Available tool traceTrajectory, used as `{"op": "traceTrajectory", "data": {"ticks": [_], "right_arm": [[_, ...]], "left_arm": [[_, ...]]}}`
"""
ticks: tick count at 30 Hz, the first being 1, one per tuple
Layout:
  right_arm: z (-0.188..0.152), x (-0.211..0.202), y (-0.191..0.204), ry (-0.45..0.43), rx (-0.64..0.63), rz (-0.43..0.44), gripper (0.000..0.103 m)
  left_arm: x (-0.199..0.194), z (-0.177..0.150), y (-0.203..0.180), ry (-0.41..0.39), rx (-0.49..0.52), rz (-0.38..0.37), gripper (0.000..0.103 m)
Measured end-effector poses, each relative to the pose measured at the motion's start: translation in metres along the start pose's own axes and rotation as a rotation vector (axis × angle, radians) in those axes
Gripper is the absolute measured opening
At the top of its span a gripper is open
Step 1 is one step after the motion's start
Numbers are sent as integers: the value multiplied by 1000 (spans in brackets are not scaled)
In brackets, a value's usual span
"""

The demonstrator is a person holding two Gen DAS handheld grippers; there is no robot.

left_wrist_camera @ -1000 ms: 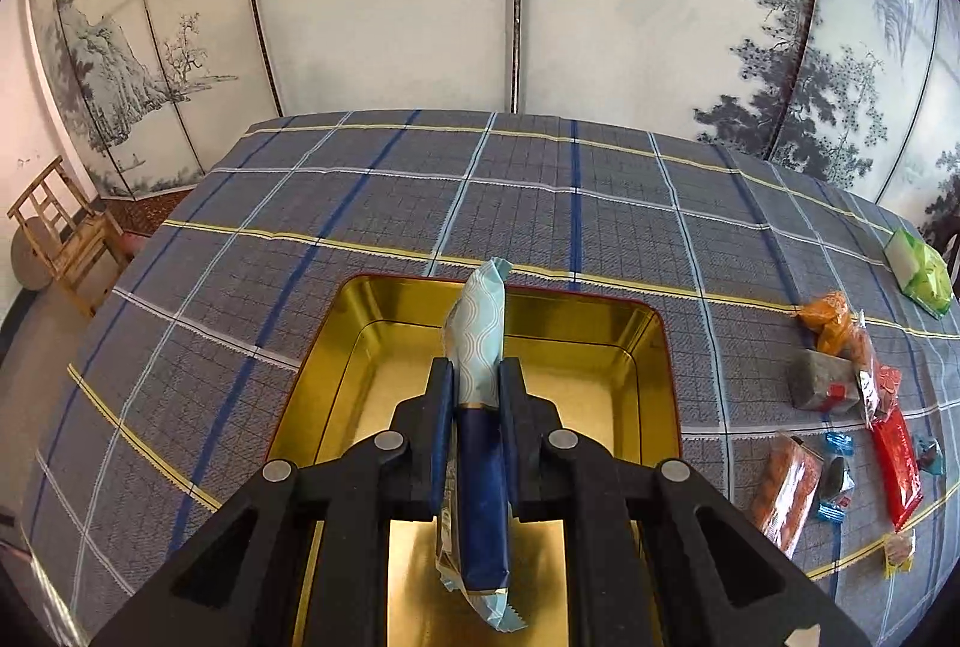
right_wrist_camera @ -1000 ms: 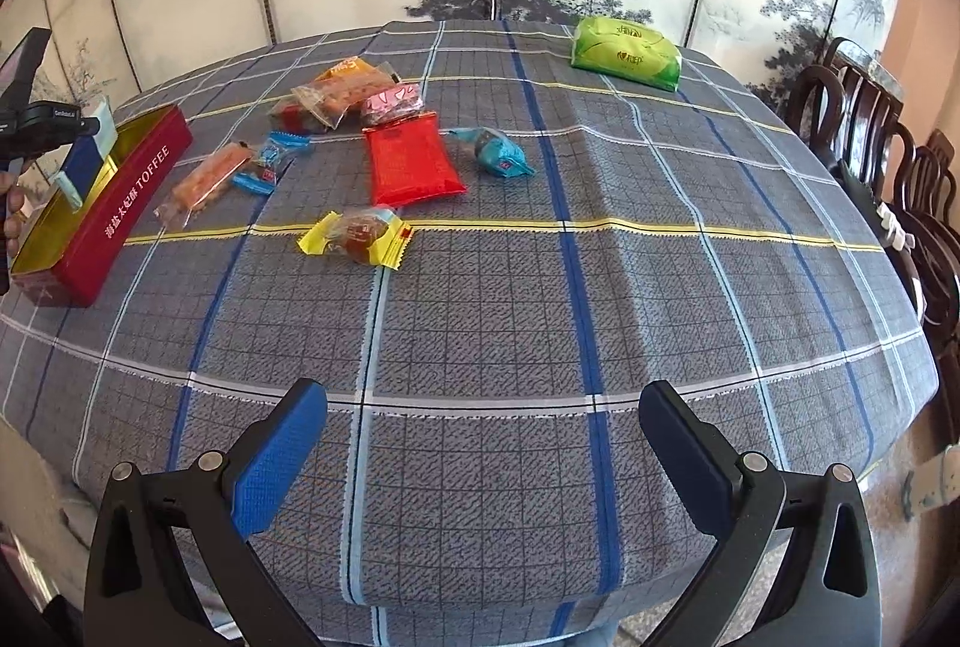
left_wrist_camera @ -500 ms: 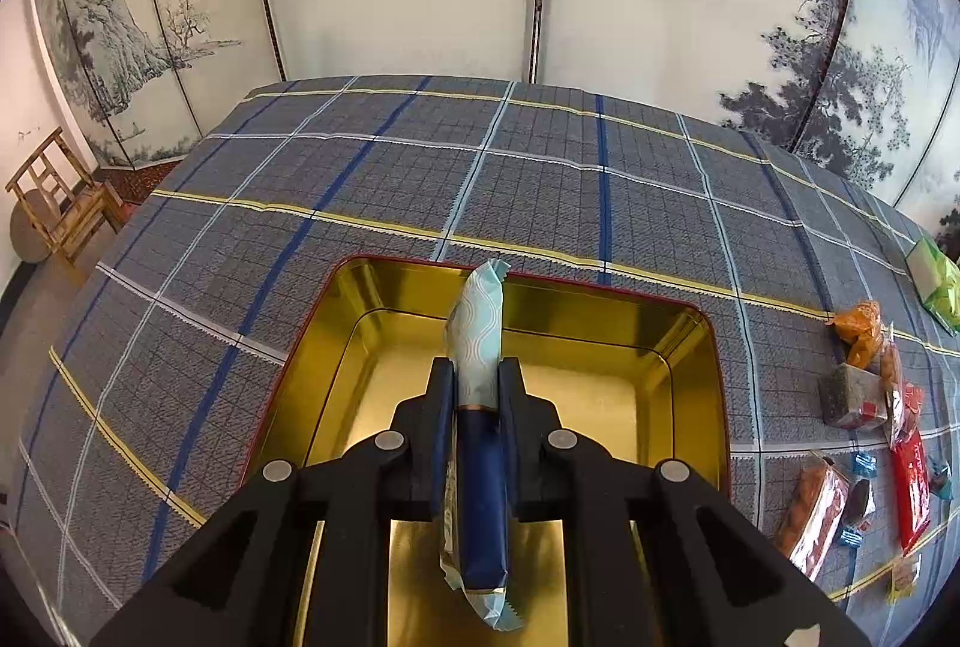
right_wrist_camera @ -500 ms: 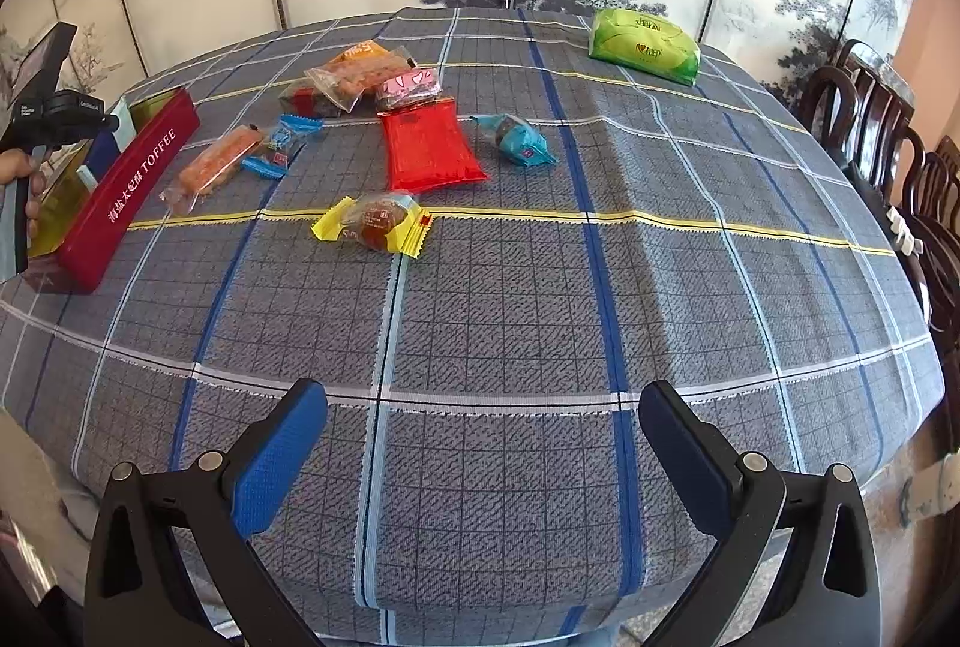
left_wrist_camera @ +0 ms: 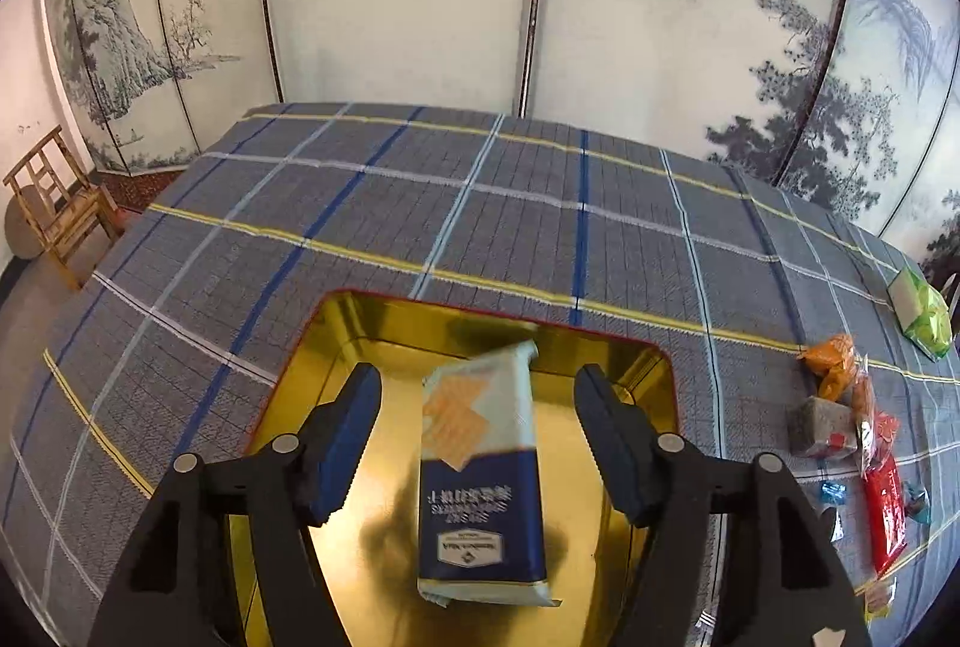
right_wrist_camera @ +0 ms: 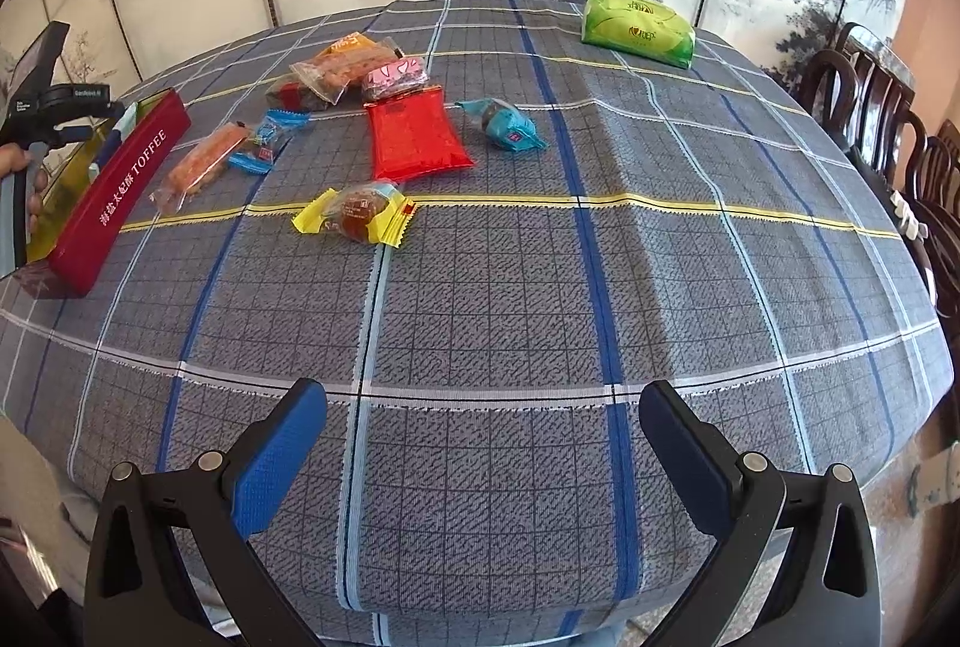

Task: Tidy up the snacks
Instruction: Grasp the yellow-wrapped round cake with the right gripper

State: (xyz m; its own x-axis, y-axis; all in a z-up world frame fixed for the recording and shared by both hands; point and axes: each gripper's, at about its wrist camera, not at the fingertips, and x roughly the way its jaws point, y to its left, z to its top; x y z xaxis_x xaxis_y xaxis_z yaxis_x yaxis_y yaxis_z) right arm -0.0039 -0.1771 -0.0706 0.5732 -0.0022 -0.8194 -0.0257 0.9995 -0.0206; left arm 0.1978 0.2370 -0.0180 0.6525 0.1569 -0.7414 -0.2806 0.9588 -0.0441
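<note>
The left gripper [left_wrist_camera: 477, 434] hangs over the gold-lined toffee tin [left_wrist_camera: 384, 341], jaws wide; the blue biscuit packet [left_wrist_camera: 483, 491] lies inside it. The right gripper [right_wrist_camera: 483, 458], jaws wide, hovers above the worktop [right_wrist_camera: 660, 287].

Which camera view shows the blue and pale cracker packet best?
The left wrist view: the cracker packet fills the centre, inside the gold tin, between the open left gripper. The right wrist view shows only a sliver of it above the tin's red wall.
</note>
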Motion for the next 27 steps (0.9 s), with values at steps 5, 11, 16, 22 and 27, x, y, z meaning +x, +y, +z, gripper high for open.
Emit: {"op": "traceTrajectory", "data": {"ticks": [5, 11, 16, 22, 27], "right_arm": [[1, -1, -3, -8, 6, 2, 103], [7, 0, -9, -15, 15, 1, 103], [26, 8, -13, -44, -15, -2, 103], [63, 31, -13, -54, -61, 104, 103], [68, 45, 19, -45, -137, 187, 103]], "left_arm": [[-27, 6, -2, -58, 1, -18, 73], [-60, -13, -1, -101, 0, -54, 91], [-89, -42, 7, -111, -6, -95, 95], [-126, -75, 16, -144, 12, -119, 101], [-135, -101, 22, -119, -5, -152, 102]]}}
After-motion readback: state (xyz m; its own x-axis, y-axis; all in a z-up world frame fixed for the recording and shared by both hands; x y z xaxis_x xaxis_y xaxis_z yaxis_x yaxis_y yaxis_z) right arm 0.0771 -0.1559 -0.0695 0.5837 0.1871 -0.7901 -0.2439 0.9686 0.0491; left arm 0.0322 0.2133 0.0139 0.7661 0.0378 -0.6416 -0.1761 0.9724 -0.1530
